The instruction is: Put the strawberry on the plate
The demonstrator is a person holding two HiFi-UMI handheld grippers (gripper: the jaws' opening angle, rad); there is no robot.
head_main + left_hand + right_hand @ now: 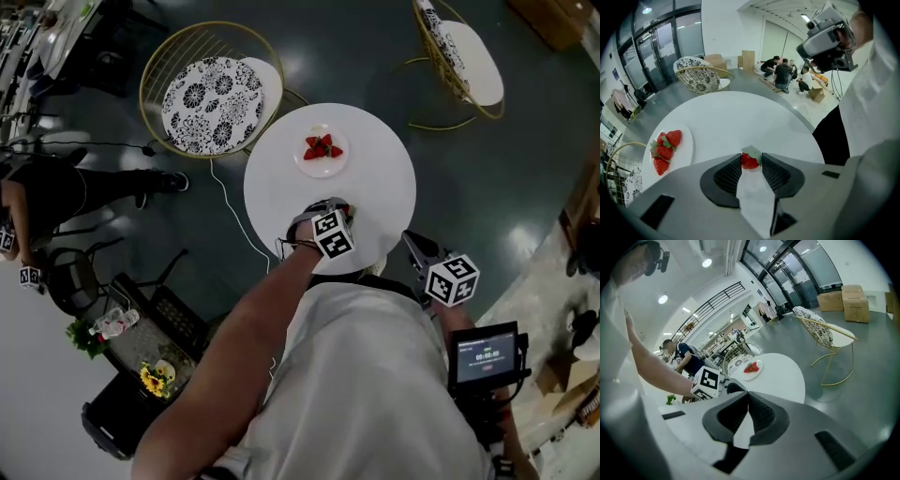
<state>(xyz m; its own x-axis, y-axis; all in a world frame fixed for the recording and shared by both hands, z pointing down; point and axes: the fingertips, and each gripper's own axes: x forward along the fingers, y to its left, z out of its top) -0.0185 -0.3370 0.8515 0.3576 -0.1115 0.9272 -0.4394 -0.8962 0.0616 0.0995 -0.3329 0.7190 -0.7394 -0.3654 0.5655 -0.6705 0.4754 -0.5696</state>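
One red strawberry [749,161] with a green leaf sits between the tips of my left gripper [751,158], at the near edge of the round white table [375,187]. The jaws stand wide around it and I see no squeeze on the fruit. The small white plate [304,163] lies on the table's far side and holds three strawberries [321,147]; from the left gripper view that plate [687,149] is ahead to the left. My right gripper [748,394] hangs off the table's near right edge, shut and empty.
Two gold wire chairs with patterned cushions stand beyond the table, one far left [211,89] and one far right [459,56]. A white cable [230,211] trails on the dark floor left of the table. A person in black [56,192] is at the left.
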